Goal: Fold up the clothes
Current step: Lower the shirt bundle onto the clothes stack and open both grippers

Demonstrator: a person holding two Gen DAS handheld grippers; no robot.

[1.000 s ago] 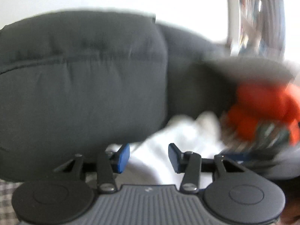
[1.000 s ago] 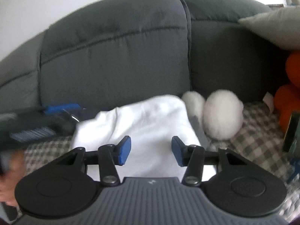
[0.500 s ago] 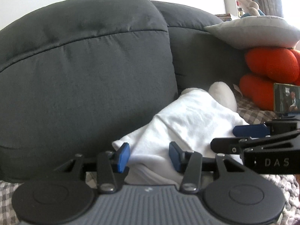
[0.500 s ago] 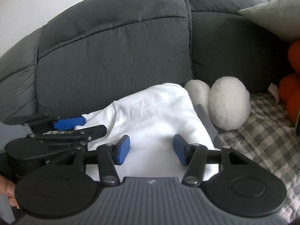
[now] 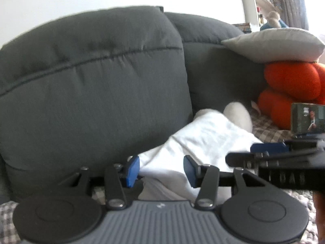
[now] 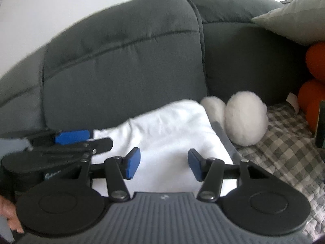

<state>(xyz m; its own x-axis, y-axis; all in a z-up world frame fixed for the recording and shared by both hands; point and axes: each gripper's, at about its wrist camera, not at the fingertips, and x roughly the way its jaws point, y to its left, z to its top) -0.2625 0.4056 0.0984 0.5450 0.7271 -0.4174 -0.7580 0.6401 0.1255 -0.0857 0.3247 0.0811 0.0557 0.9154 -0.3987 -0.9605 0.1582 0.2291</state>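
A folded white cotton garment [image 6: 168, 140] lies on the checked grey-and-white sofa cover [image 6: 284, 142], just beyond both grippers. The left gripper [image 5: 161, 169] and right gripper [image 6: 164, 163] hover with jaws apart, empty, side by side.

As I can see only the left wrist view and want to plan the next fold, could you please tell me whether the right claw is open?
Observer: Yes, the right claw is open above the white garment, gripping nothing.
Operator: Thank you. Is anything lying by the garment's right edge?
Observer: Two white fluffy balls sit right beside that edge, on the checked cover.
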